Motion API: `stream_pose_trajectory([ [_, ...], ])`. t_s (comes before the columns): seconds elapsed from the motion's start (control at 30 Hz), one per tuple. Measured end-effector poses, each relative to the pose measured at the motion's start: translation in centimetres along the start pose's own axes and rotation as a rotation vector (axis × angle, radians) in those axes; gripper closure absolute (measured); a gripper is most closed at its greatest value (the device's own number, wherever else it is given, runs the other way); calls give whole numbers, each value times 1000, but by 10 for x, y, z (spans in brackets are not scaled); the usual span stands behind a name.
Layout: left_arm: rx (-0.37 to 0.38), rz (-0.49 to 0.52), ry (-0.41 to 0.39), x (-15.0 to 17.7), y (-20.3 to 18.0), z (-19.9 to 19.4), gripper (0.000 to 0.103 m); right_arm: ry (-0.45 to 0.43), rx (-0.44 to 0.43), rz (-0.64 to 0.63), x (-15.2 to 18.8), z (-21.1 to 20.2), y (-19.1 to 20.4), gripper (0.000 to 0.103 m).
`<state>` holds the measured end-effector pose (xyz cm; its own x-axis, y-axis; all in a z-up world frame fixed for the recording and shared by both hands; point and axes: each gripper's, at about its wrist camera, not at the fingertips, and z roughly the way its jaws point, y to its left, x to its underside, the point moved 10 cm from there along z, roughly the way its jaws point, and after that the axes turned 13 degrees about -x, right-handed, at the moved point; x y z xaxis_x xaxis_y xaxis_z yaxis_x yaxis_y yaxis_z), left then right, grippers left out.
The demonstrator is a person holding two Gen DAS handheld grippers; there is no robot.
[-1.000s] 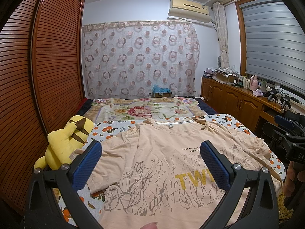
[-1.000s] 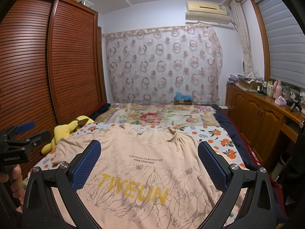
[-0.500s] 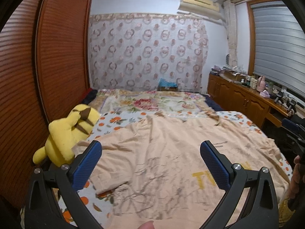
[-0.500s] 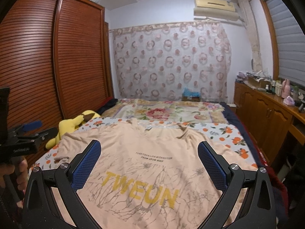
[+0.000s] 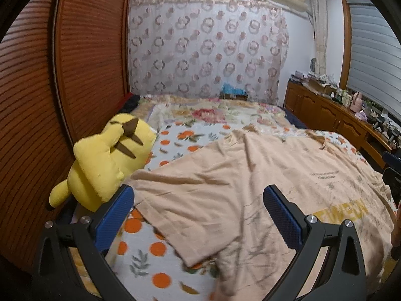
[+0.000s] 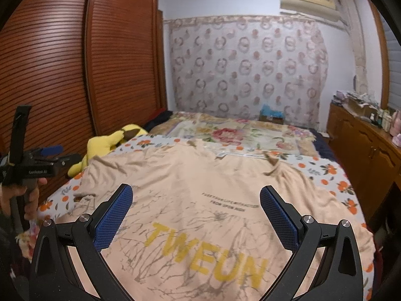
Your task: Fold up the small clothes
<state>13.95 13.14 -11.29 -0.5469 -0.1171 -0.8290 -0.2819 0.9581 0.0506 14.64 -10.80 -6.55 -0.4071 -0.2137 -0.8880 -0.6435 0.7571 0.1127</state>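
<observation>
A peach T-shirt point(image 6: 205, 200) with yellow "TWEUN" lettering lies spread flat, front up, on the bed; it also shows in the left wrist view point(image 5: 238, 190). My left gripper point(image 5: 198, 200) is open and empty, over the shirt's left sleeve point(image 5: 175, 210). My right gripper point(image 6: 196, 200) is open and empty, above the shirt's chest print. The left gripper also shows at the left edge of the right wrist view point(image 6: 37, 165), held in a hand.
A yellow plush toy point(image 5: 107, 160) lies at the bed's left edge beside the wooden louvred wardrobe point(image 5: 62, 75). A floral quilt point(image 6: 238, 133) covers the far bed. A wooden cabinet point(image 6: 363, 150) with clutter runs along the right. The orange-print sheet point(image 5: 150, 250) lies under the shirt.
My left gripper has swung left and down toward the shirt's left sleeve and the plush toy. My right gripper has moved slightly closer over the shirt. Both stay open.
</observation>
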Motion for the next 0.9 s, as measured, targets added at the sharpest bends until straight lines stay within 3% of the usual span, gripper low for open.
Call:
stream_pose_trajectory([
  [0.3,37,8,158,17,33,47,3,114,-71,6,13,41,12,0],
  [0.43,41,-7,217,19,50,71,21,150,-94,4,20,54,17,0],
  [0.73,62,-8,345,32,62,119,24,186,-117,3,22,73,20,0],
  [0.8,67,-4,373,36,62,124,34,190,-124,3,21,76,22,0],
  [0.9,95,-11,374,36,61,125,58,196,-138,4,23,80,25,0],
])
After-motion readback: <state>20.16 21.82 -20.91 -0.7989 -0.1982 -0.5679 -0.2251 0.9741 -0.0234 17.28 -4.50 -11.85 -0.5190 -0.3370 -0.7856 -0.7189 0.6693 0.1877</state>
